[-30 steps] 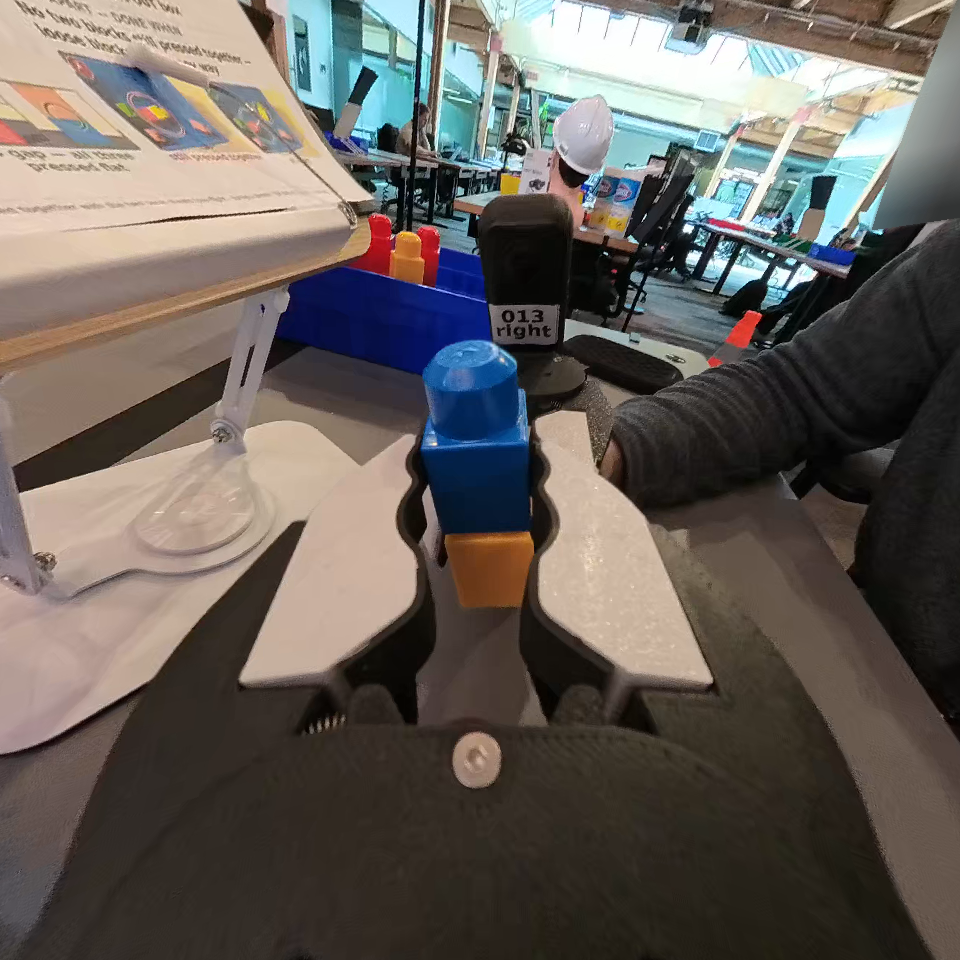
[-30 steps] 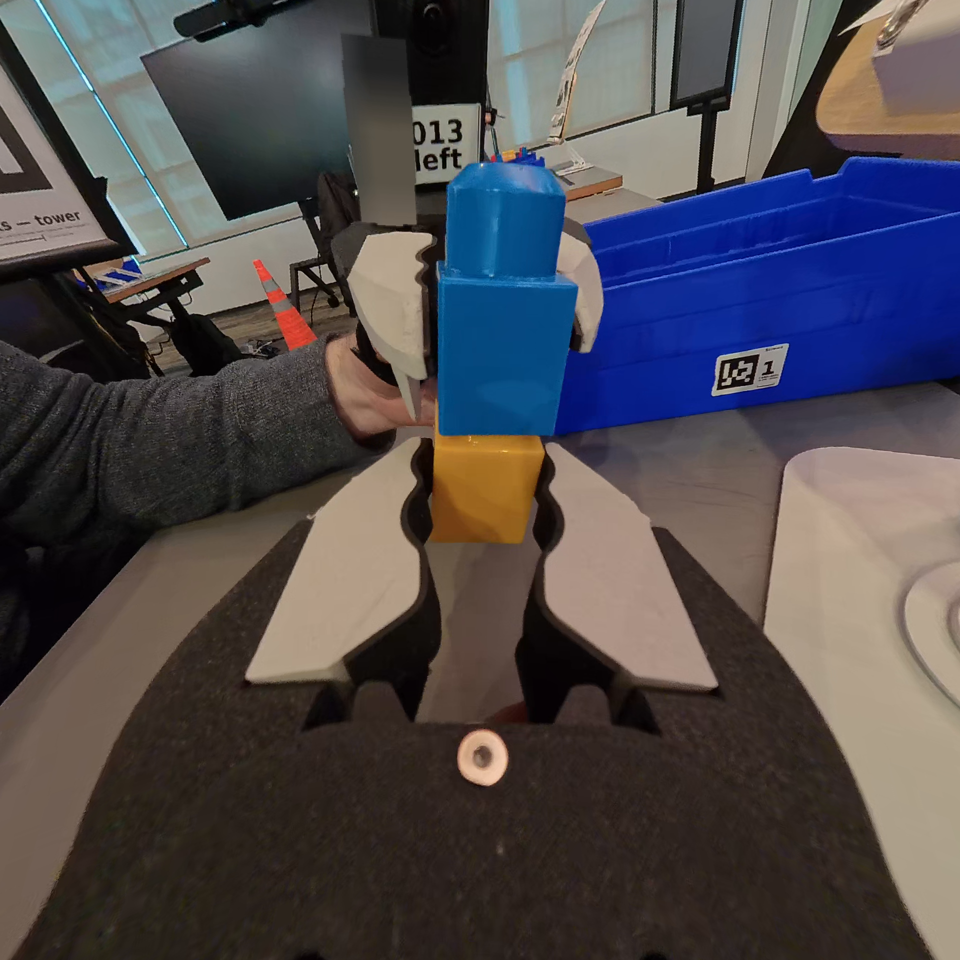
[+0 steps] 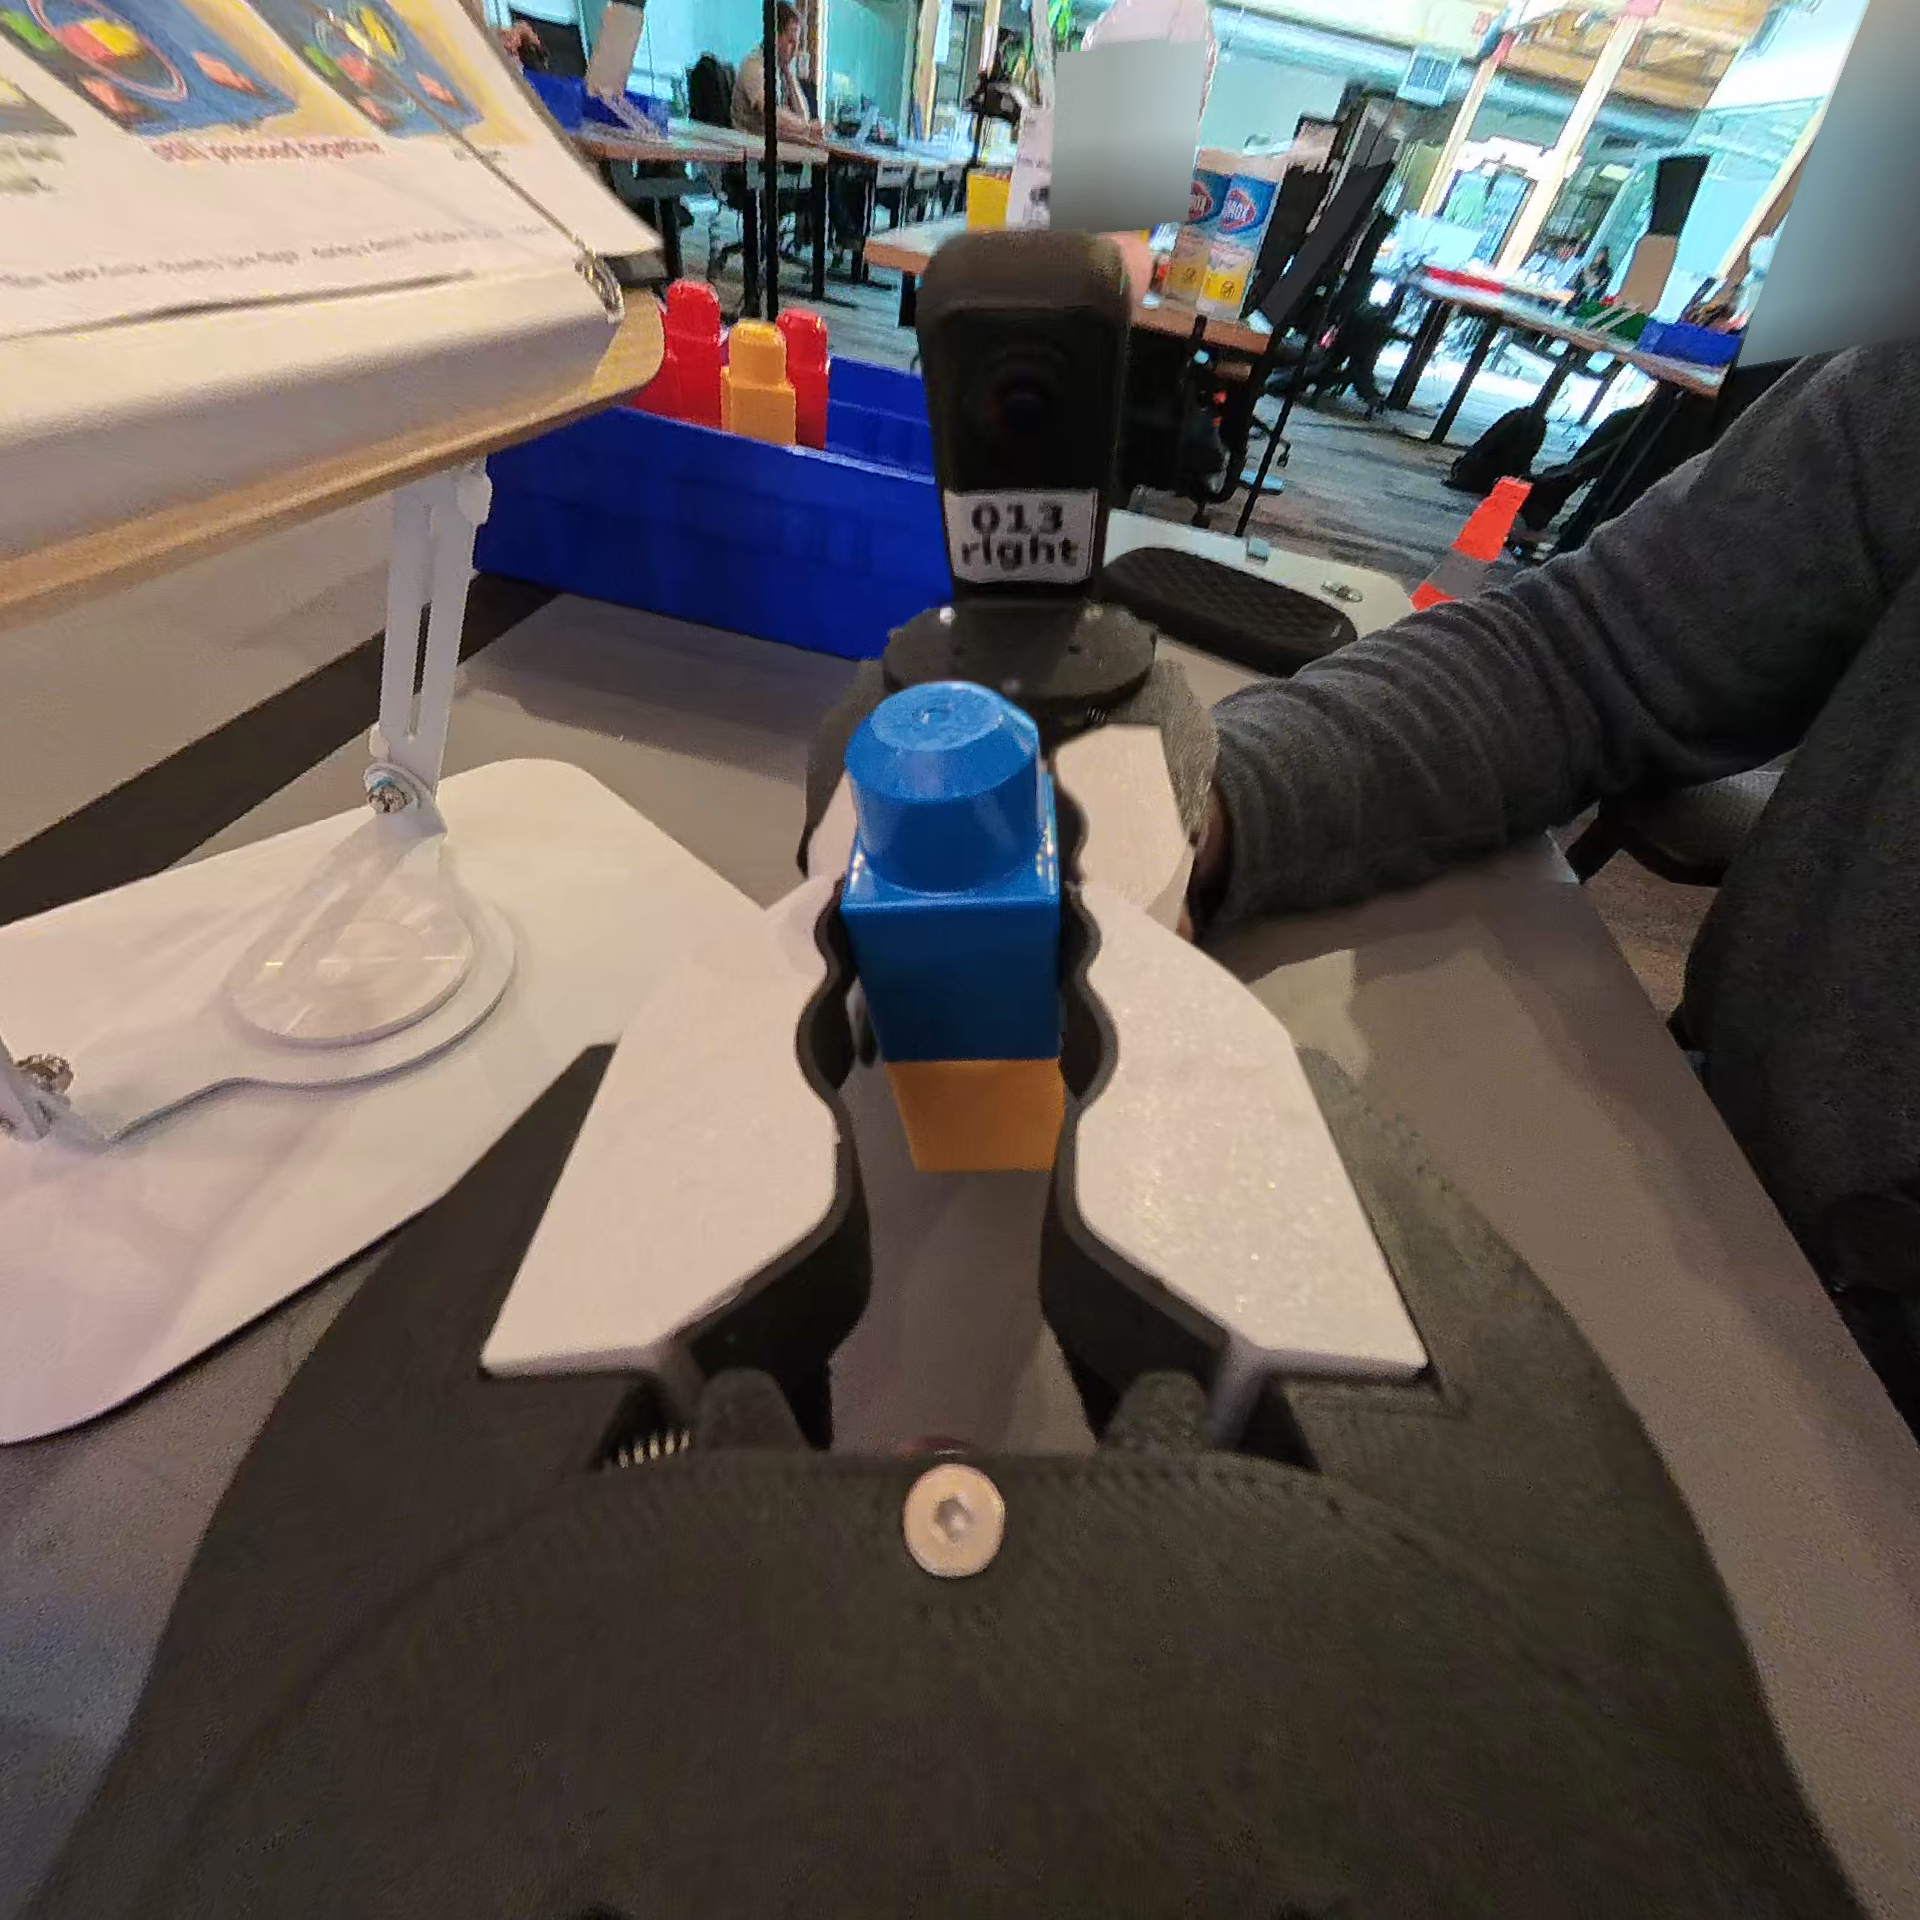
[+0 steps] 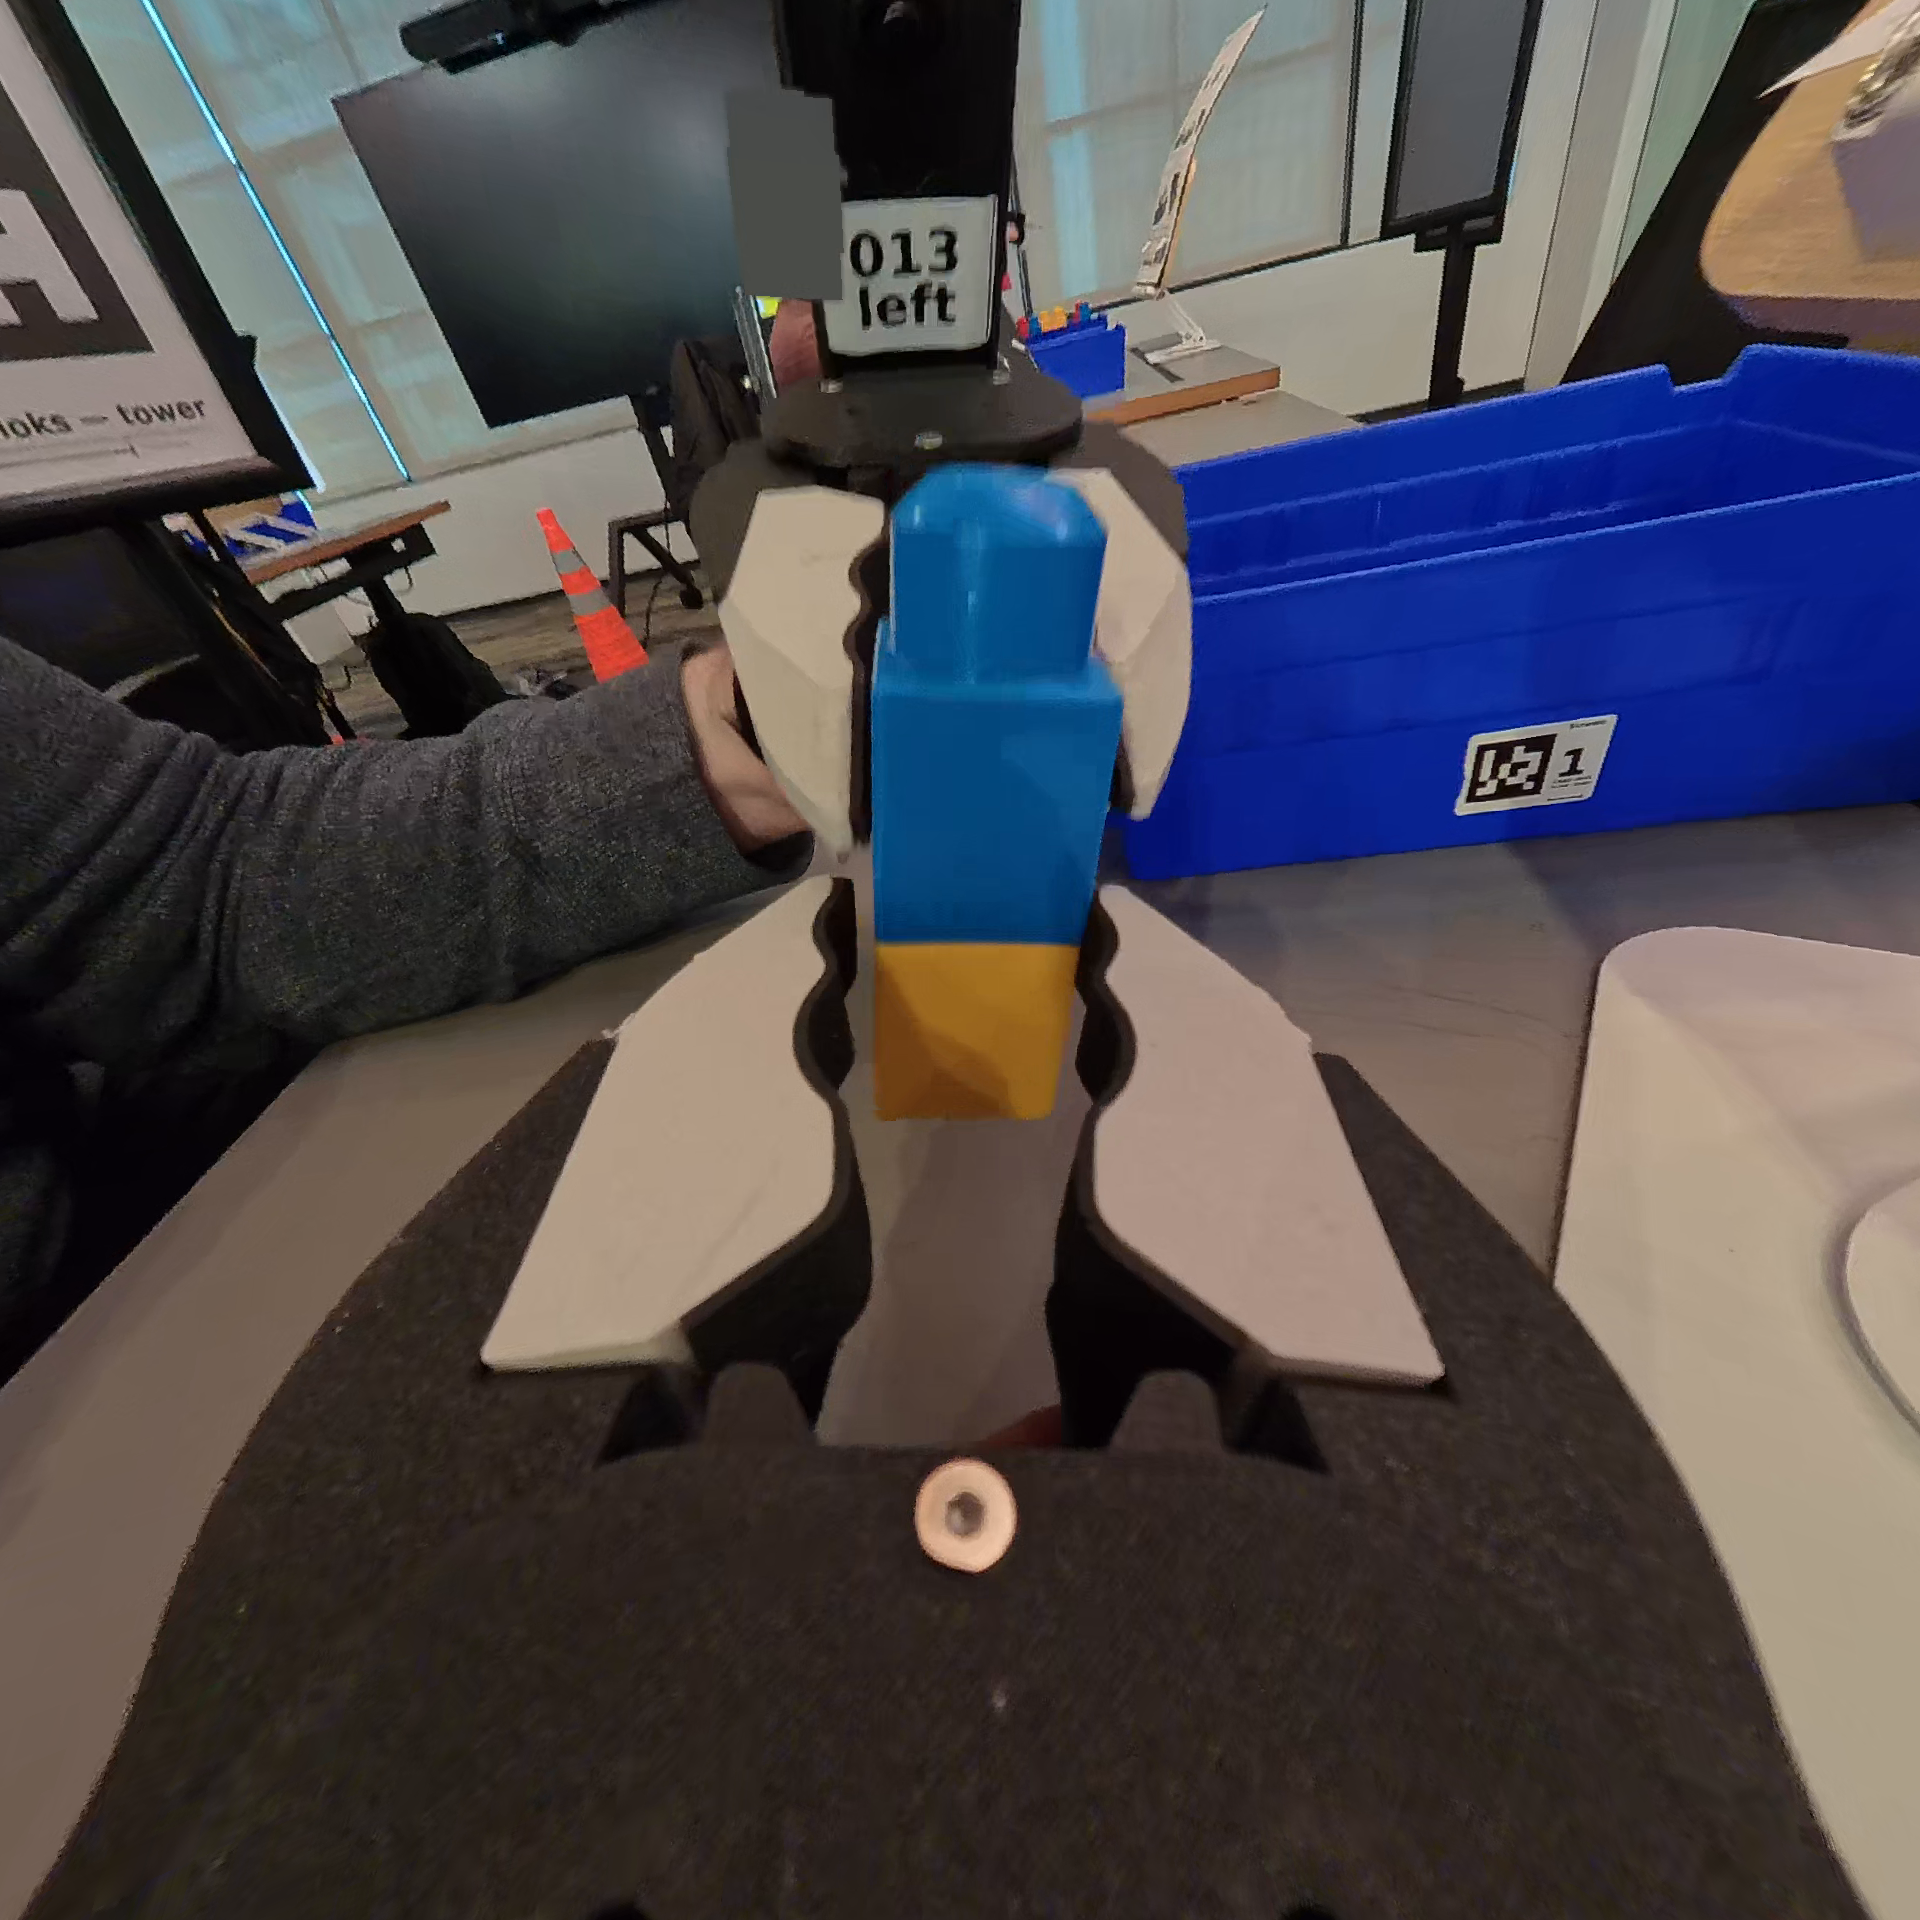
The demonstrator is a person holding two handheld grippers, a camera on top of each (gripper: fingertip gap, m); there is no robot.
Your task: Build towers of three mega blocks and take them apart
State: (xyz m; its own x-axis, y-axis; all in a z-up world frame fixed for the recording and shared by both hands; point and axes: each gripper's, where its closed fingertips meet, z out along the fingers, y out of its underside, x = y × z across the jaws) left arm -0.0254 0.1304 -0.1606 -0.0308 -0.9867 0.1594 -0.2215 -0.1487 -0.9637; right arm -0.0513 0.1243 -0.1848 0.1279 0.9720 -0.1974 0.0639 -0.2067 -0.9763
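A blue mega block [image 3: 951,966] sits pressed onto a yellow block [image 3: 982,1117], a two-block stack held above the grey table. My left gripper [image 3: 956,935] is shut on the blue block. My right gripper [image 4: 971,997] faces it from the other side and is shut on the yellow block [image 4: 966,1029], under the blue block [image 4: 987,800]. The right gripper's fingers [image 3: 1122,821] show behind the stack in the left wrist view. The left gripper's fingers [image 4: 800,644] show beside the blue block's stud in the right wrist view.
A blue bin [image 3: 675,520] stands behind, holding red and yellow blocks [image 3: 758,384]; it is also at the right in the right wrist view [image 4: 1507,623]. A white stand base [image 3: 260,1039] carries an instruction sheet [image 3: 260,208]. A person's grey sleeve [image 3: 1507,748] reaches in. Left and right tips are no more than a few centimetres apart.
The stack sits lower in the right wrist view and the right gripper's camera sits higher in the left wrist view. Both grips hold and the two blocks stay joined.
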